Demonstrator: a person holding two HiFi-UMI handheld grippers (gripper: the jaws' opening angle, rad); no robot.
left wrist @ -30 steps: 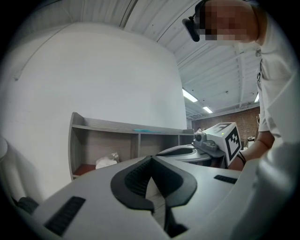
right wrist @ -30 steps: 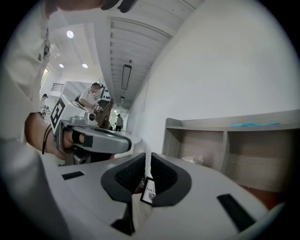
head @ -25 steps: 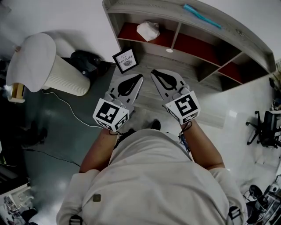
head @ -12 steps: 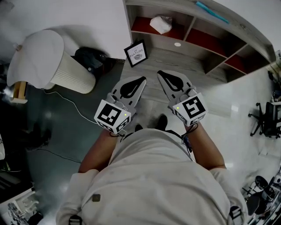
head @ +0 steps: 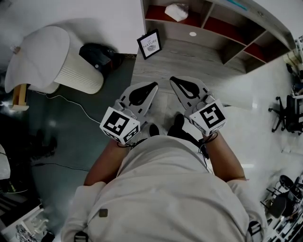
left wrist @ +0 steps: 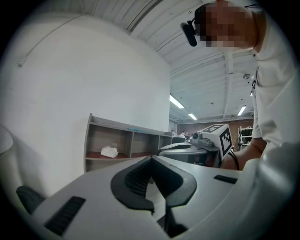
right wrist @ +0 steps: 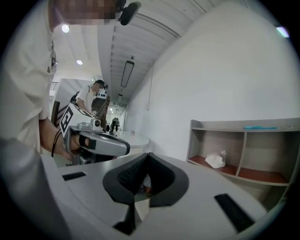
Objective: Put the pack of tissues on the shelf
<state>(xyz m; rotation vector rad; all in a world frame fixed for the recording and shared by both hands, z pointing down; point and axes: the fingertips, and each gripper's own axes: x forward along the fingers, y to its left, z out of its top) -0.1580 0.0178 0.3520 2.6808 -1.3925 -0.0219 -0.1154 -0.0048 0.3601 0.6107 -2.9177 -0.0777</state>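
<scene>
Left claw (head: 150, 88): clenched, jaws together, nothing between them. Right claw (head: 176, 82): likewise clenched and empty. Both are held side by side in front of the person, well apart from the shelf (head: 203, 37). The pack of tissues (head: 176, 11) lies in the shelf's leftmost red-floored compartment, clear of both claws. Judged status: placement appears complete, and no step visibly remains. Count: two claws, one pack of tissues, one shelf, and one framed picture (head: 150, 44) standing near it.
</scene>
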